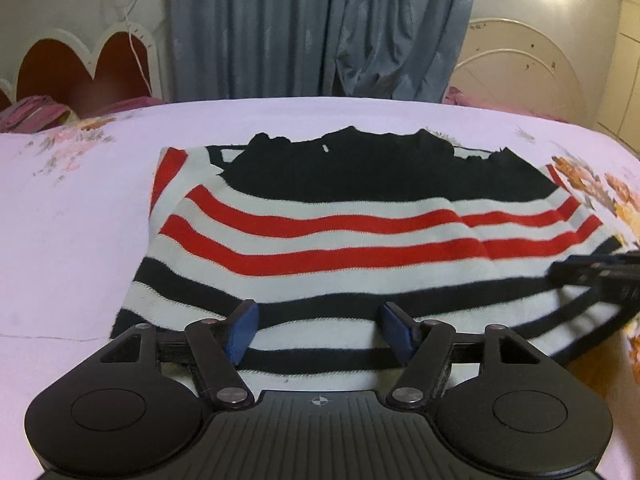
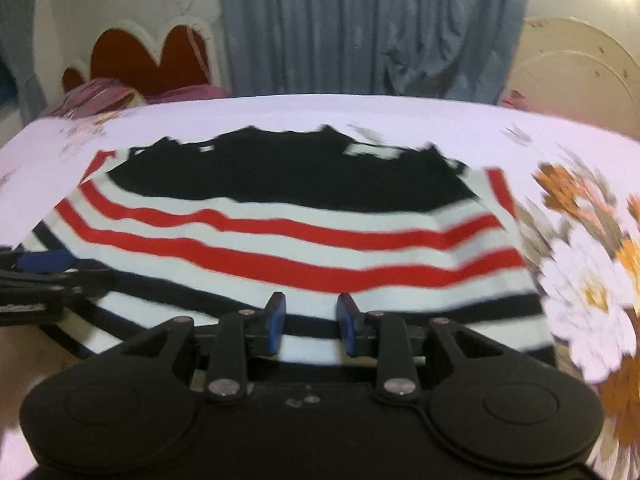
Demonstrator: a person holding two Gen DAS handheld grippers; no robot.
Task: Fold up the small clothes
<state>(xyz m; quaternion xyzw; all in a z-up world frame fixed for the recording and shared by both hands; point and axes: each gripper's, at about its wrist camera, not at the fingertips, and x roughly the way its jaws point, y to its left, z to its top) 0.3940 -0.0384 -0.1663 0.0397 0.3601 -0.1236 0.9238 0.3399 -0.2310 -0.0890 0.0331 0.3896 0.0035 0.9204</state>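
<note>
My left gripper (image 1: pixel 318 330) is matte black plastic with 2 blue-padded fingers (image 1: pixel 242 330), silver pivot screws, round side discs and a ribbed centre plate; my right gripper (image 2: pixel 312 326) matches.

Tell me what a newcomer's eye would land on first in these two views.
The striped sweater, red, white and black, lies spread flat across the middle of the pale floral bedsheet. Both grippers sit at its near hem: the left gripper with jaws wide apart, the right gripper with a narrower gap. Behind the bed hangs a grey-blue curtain.
</note>
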